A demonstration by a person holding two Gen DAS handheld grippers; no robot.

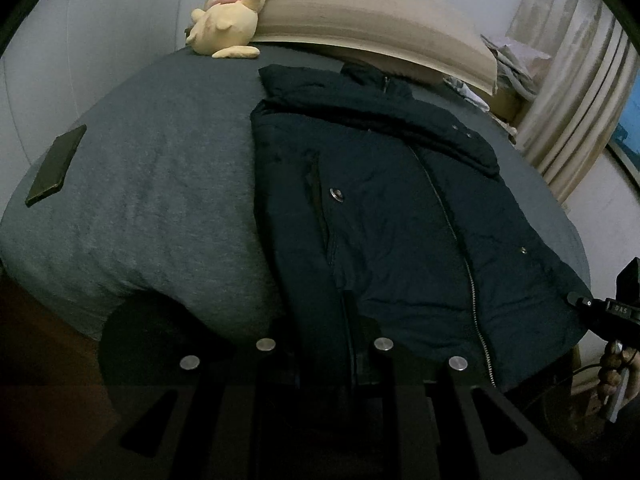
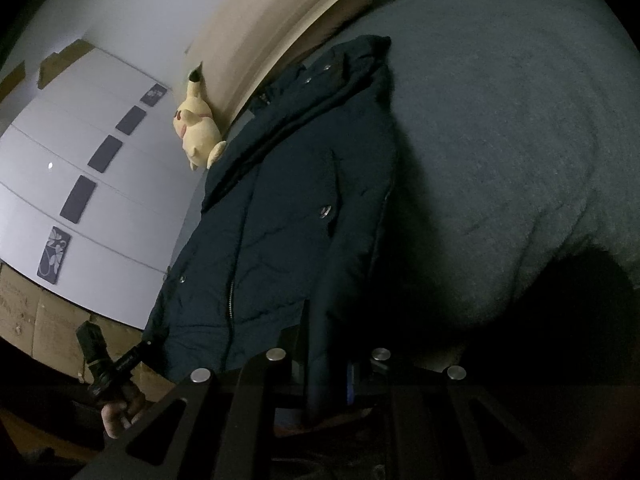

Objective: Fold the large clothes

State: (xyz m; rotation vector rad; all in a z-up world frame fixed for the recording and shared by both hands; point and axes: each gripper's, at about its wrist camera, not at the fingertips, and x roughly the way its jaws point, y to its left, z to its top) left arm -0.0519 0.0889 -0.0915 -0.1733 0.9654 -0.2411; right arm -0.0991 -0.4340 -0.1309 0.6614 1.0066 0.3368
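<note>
Lettering, perhaps "DAS", marks right gripper (image 1: pixel 576 300) beside jacket (image 1: pixel 384 216).

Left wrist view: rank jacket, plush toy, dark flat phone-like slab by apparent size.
1. jacket, by far the largest.
2. plush toy.
3. dark slab.
Toy and slab are close in size, and the toy lies farther away, so that order is unsure.

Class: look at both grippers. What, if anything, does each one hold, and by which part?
Both are shut on the jacket: the left gripper pinches its bottom hem at one corner, the right gripper at the other.
</note>
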